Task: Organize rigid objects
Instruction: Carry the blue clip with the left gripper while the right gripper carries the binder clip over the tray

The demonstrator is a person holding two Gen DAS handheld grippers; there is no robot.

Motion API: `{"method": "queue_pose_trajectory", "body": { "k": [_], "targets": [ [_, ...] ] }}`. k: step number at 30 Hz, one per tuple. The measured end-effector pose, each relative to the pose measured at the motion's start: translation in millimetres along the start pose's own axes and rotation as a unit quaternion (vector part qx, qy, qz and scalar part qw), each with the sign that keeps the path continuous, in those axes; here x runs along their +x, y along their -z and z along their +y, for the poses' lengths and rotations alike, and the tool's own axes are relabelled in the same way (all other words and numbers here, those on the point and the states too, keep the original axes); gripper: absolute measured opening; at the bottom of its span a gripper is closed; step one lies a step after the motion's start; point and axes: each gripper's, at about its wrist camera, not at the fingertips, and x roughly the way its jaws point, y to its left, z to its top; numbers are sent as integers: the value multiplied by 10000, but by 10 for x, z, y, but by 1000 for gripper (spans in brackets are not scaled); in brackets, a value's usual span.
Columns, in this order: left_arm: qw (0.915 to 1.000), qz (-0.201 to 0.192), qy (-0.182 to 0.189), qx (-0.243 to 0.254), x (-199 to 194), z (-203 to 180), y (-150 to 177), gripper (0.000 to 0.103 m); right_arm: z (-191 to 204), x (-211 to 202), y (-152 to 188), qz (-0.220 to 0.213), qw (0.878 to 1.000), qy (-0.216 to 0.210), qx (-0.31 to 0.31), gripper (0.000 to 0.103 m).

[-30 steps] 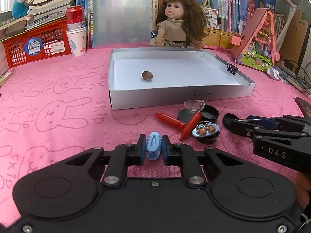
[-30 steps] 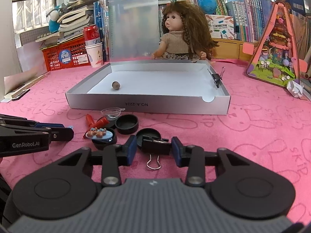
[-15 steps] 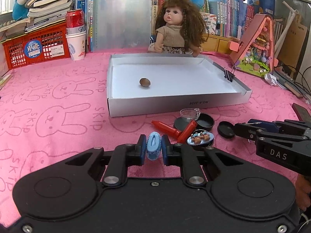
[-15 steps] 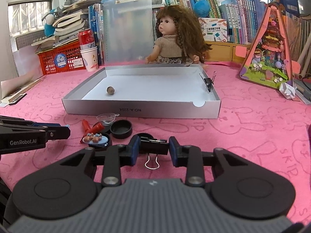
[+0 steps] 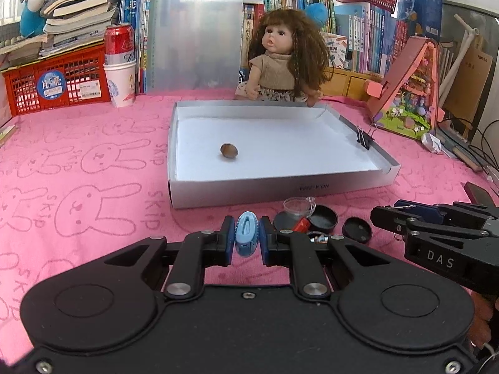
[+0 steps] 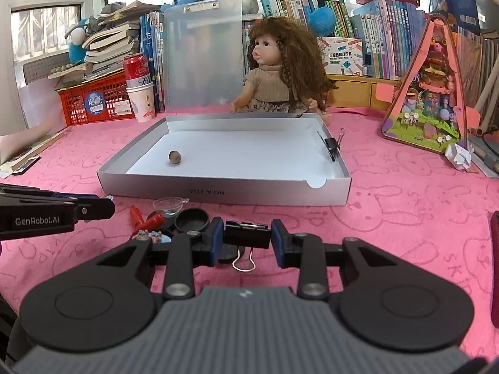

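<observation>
My left gripper point(image 5: 246, 237) is shut on a small light-blue oval object point(image 5: 246, 233), held above the pink cloth in front of the white shallow box point(image 5: 280, 187). My right gripper point(image 6: 247, 240) is shut on a black binder clip point(image 6: 247, 234) whose wire handles hang down. Inside the box lies a brown nut point(image 5: 229, 150) point(image 6: 175, 157), and another black binder clip point(image 5: 364, 138) point(image 6: 331, 146) is clipped on the box's right wall. Between the grippers and the box lie black lids point(image 6: 191, 220) point(image 5: 356, 229), a clear small cup point(image 6: 170, 205), red crayons point(image 6: 136, 215) and a small decorated dish point(image 6: 149, 236).
A doll point(image 5: 280, 59) sits behind the box beside a frosted clipboard point(image 5: 195, 31). A red basket point(image 5: 53, 84) and a can in a paper cup point(image 5: 120, 62) stand at the back left. A pink triangular toy house point(image 6: 433, 93) stands at the right. Books line the back.
Both grippers have risen a little with their objects, so the box and the small items look farther below. Neither grip has changed.
</observation>
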Motion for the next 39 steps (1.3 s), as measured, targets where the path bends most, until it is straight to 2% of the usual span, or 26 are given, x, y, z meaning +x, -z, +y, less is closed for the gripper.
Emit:
{"method": "queue_pose_trajectory", "body": {
  "k": [21,30,39],
  "targets": [
    [9994,-249,81,-224,34,101,-355,15,9,34,-304,-229,9995,193,-123,38],
    [9987,-305,122,-390,217,208,-697,15,-92,181,-568,-215,9996,200,8,38],
    [9982,-124,164,-572,526,267,-994,15,-187,289,-851,-297,9994,203,-10,38]
  ]
}}
